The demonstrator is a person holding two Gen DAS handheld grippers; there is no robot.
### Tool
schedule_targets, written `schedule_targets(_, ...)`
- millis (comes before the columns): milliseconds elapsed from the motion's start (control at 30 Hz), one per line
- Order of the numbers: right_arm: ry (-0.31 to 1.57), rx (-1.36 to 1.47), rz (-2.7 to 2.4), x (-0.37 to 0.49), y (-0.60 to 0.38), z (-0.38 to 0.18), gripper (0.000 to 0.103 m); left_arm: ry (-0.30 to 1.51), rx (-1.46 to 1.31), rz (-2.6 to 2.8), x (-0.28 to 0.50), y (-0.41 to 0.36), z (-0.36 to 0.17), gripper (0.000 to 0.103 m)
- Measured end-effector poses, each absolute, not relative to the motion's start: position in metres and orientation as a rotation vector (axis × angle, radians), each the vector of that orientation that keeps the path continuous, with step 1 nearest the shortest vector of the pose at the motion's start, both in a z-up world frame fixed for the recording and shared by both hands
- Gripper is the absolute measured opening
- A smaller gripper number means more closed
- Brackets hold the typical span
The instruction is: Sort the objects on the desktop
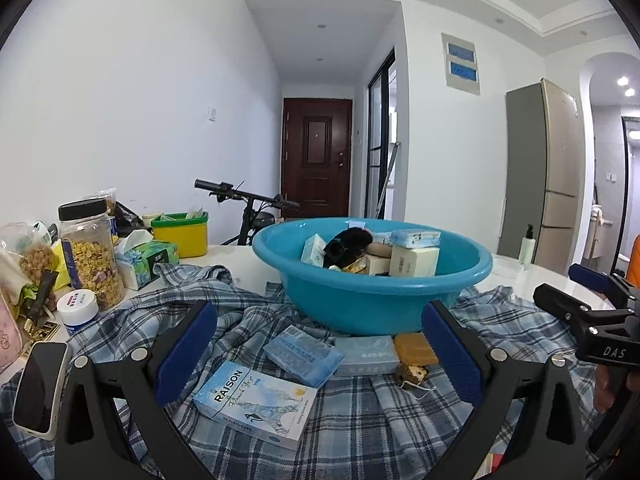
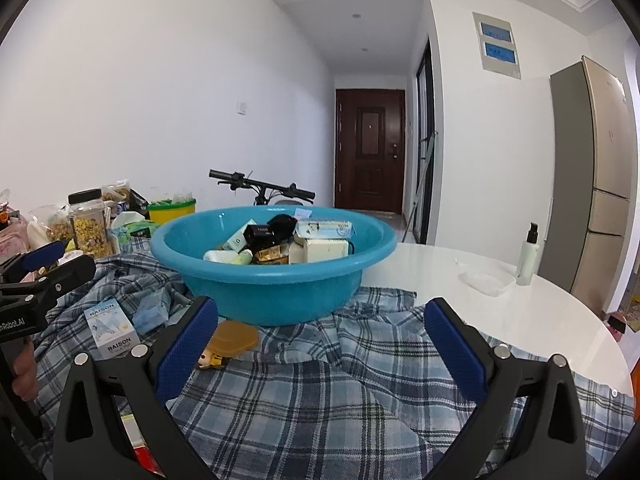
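Left gripper (image 1: 320,344) hangs wide open and empty right over the RAISON box (image 1: 256,408) on the plaid cloth (image 1: 360,432).

Looks like mid-sort: the blue basin (image 1: 372,300) already holds boxes, with the blue pack (image 1: 304,354), pale pack (image 1: 366,354) and amber soap (image 1: 416,348) waiting just in front. Next move probably needs a drop and pinch on the box. Right gripper (image 2: 320,344) is also spread and empty, with bare white table (image 2: 520,312) free on its right; clutter crowds the left edge.

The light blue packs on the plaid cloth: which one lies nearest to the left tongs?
The RAISON box, the only one with printed name and tower drawing. It lies between the open left tongs; the other two packs lie nearer the basin.
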State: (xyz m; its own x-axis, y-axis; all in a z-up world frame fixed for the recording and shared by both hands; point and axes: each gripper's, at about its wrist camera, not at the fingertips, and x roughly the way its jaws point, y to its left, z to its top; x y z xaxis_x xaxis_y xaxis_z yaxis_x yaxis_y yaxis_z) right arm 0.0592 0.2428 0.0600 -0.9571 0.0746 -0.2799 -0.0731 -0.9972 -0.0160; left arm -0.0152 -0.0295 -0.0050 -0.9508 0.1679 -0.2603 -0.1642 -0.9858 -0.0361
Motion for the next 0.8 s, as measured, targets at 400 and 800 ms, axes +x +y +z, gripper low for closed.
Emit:
schedule_targets(400, 0.043, -0.457, 3.012, 0.057, 0.249, 0.059, 0.103, -0.103, -0.452, 2.959, -0.023, -0.04, -0.01, 0.103)
schedule_targets(800, 0.044, -0.46, 3.007, 0.057, 0.25, 0.06, 0.103, -0.073, -0.472, 2.97, -0.024, -0.038, -0.009, 0.103)
